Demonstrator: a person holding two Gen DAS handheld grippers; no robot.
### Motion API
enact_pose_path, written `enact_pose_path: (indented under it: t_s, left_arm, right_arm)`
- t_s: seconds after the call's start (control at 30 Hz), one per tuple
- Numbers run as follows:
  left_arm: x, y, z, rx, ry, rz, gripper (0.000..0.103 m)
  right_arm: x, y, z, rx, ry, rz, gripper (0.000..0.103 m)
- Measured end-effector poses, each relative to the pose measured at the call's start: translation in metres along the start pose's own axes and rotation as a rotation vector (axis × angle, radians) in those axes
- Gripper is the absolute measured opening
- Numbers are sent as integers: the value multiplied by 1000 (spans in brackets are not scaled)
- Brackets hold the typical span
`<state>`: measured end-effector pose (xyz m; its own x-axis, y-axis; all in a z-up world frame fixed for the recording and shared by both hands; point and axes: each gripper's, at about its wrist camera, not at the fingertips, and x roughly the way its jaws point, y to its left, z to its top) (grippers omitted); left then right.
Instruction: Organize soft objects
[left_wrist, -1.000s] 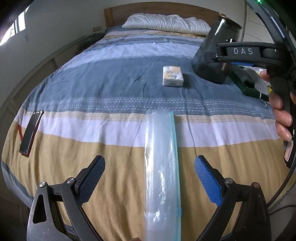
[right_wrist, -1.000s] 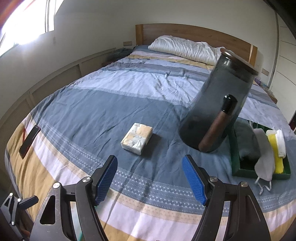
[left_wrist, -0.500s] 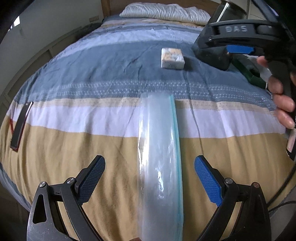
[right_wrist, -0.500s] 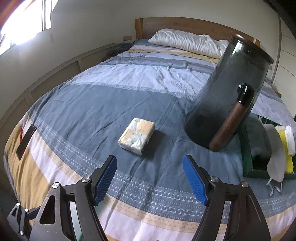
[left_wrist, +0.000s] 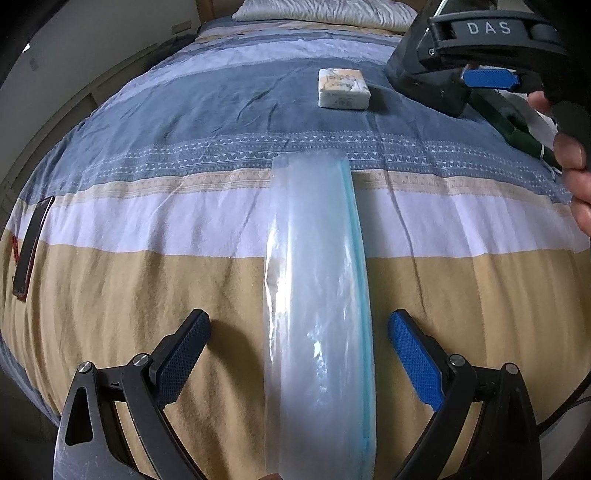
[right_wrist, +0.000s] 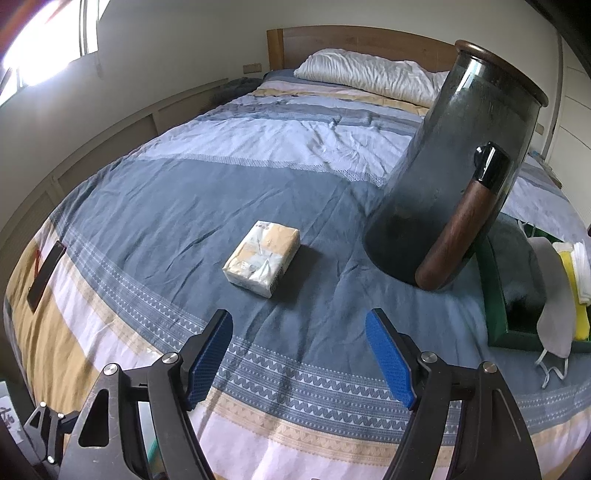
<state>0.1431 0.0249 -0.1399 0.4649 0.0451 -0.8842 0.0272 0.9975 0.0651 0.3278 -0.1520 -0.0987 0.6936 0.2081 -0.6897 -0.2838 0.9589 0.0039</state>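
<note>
A long clear plastic bag with a teal zip edge (left_wrist: 317, 295) runs up the middle of the left wrist view. It passes between my left gripper's (left_wrist: 299, 321) fingers, which stand wide open and do not touch it. A wrapped tissue pack (right_wrist: 262, 258) lies on the blue stripe of the bed cover; it also shows further off (left_wrist: 343, 88). My right gripper (right_wrist: 299, 317) is open and empty, hovering short of the pack. From the left wrist view the right gripper's blue pad (left_wrist: 491, 79) shows at the upper right, with a hand (left_wrist: 576, 177) on its grip.
A tall dark glass jug with a wooden handle (right_wrist: 450, 177) leans to the right of the pack. A green tray (right_wrist: 495, 295) at far right holds a grey mask (right_wrist: 554, 295) and yellow cloth (right_wrist: 580, 310). A phone (right_wrist: 46, 275) lies near the left bed edge. A pillow (right_wrist: 369, 77) lies at the headboard.
The left gripper has sunk toward the bed cover with the bag still between its open fingers. The right gripper has edged forward and down; the jug and pack look nearer.
</note>
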Motion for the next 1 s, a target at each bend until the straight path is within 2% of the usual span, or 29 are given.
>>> enact_pose_path:
  t_s: [0.47,0.57,0.67,0.73,0.87,1.0]
  left_arm:
    - [5,3,-1,-14,17,-25,91]
    - [6,4,0,-17,18,-23,88]
    - [4,3,0,-6,16,-28,77]
    - [4,3,0,1,14,-37,65]
    - [4,3,1,9,11,-44,59]
    - [3,5,1,13,5,-47,49]
  right_arm:
    - [4,3,0,-6,9,1,75]
    - [6,2,1,-5,11,4,75]
    - [8,3,1,-8,13,3,75]
    - [10,4,2,-7,15,6,75]
    - [13,6,4,-8,18,9,75]
    - [20,9,7,-14,23,11,75]
